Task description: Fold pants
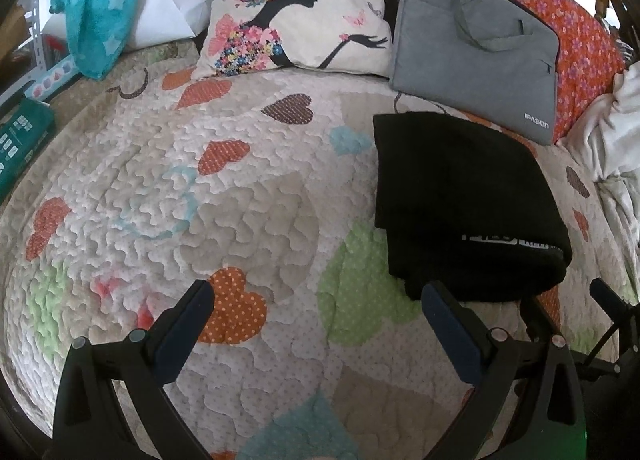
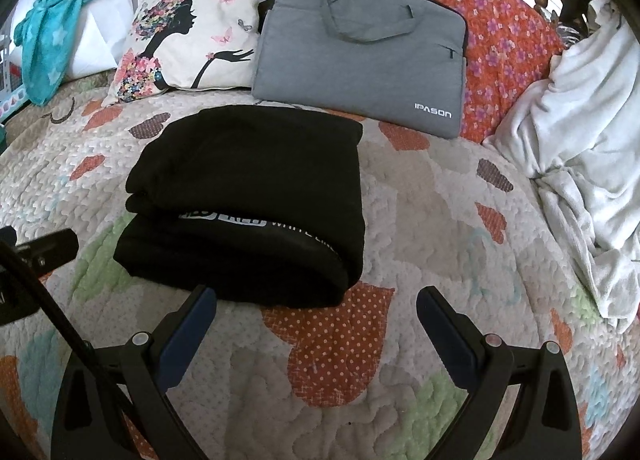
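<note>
Black pants [image 2: 248, 196], folded into a compact layered stack with white lettering on one edge, lie on the heart-patterned quilt [image 2: 420, 220] at centre left of the right wrist view, below the grey laptop bag [image 2: 360, 48]. Left gripper [image 1: 316, 300] and right gripper [image 2: 316, 300] both stand wide and empty, just short of the stack. Folding appears finished; at most, a final squaring or pressing remains.

A grey laptop bag [image 2: 360, 56] leans beside a printed cushion [image 2: 188, 32] on the quilt [image 2: 420, 220].
</note>
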Action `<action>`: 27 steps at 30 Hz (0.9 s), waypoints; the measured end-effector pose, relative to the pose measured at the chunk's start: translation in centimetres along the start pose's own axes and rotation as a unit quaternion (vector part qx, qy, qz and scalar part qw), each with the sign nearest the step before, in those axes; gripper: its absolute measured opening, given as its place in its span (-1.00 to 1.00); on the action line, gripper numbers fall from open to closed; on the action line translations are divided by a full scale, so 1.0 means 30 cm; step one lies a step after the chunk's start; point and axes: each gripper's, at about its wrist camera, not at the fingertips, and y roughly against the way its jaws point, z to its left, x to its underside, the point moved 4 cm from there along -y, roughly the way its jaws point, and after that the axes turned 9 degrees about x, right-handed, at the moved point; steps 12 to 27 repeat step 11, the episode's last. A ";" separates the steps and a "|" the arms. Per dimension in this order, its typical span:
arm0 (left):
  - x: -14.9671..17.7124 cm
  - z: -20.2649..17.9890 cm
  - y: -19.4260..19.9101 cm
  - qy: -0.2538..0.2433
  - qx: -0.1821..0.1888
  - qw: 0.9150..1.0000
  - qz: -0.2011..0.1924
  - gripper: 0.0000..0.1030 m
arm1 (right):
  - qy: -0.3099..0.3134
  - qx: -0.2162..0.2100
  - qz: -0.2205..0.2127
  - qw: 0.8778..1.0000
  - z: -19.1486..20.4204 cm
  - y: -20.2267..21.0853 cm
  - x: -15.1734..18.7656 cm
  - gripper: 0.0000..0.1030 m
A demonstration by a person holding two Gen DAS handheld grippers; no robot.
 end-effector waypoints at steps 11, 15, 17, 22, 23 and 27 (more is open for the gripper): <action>0.016 -0.018 -0.023 -0.009 -0.001 1.000 0.013 1.00 | -0.013 0.001 0.017 1.000 -0.017 -0.018 0.013 0.98; 0.016 -0.018 -0.023 -0.009 -0.001 1.000 0.013 1.00 | -0.013 0.001 0.017 1.000 -0.017 -0.018 0.013 0.98; 0.016 -0.018 -0.023 -0.009 -0.001 1.000 0.013 1.00 | -0.013 0.001 0.017 1.000 -0.017 -0.018 0.013 0.98; 0.016 -0.018 -0.023 -0.009 -0.001 1.000 0.013 1.00 | -0.013 0.001 0.017 1.000 -0.017 -0.018 0.013 0.98; 0.016 -0.018 -0.023 -0.009 -0.001 1.000 0.013 1.00 | -0.013 0.001 0.017 1.000 -0.017 -0.018 0.013 0.98; 0.016 -0.018 -0.023 -0.009 -0.001 1.000 0.013 1.00 | -0.013 0.001 0.017 1.000 -0.017 -0.018 0.013 0.98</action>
